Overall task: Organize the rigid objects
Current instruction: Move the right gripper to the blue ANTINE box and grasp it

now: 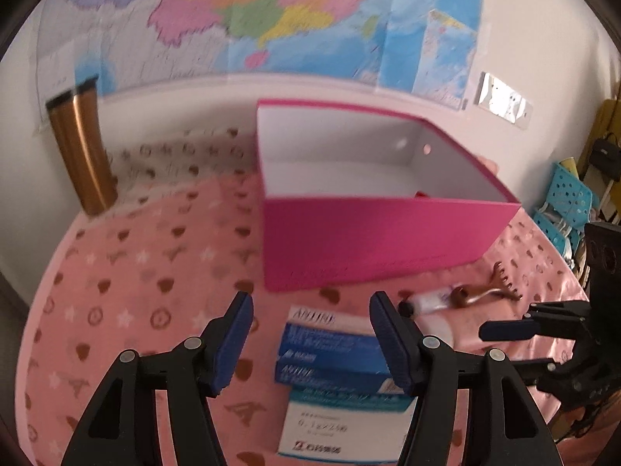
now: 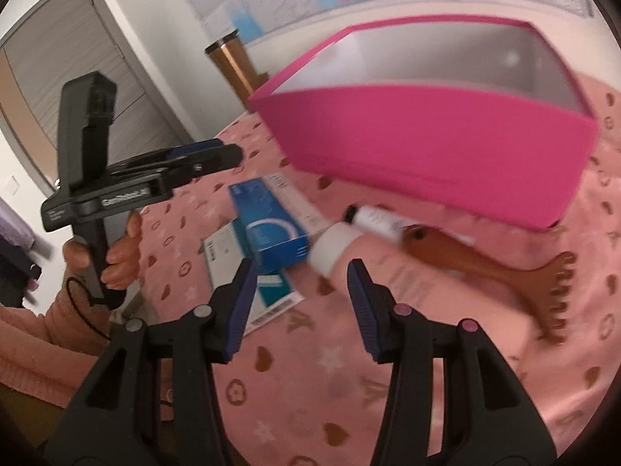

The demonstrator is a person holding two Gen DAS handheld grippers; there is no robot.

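An open magenta box (image 1: 372, 248) with a white inside stands on the pink tablecloth; it also shows in the right wrist view (image 2: 434, 147). In front of it lie a blue carton (image 1: 330, 349) on a white-and-teal carton (image 1: 341, 423), a white tube (image 1: 431, 301) and a brown wooden comb (image 1: 489, 293). My left gripper (image 1: 310, 341) is open and empty, above the blue carton. My right gripper (image 2: 300, 303) is open and empty, just short of the blue carton (image 2: 271, 229), the tube (image 2: 341, 244) and the comb (image 2: 485, 268).
A copper tumbler (image 1: 81, 147) stands at the back left by the wall. A map hangs on the wall (image 1: 271, 15). Blue baskets (image 1: 570, 198) sit off the table's right side. The left gripper (image 2: 202, 155) is seen held in a hand at the right wrist view's left.
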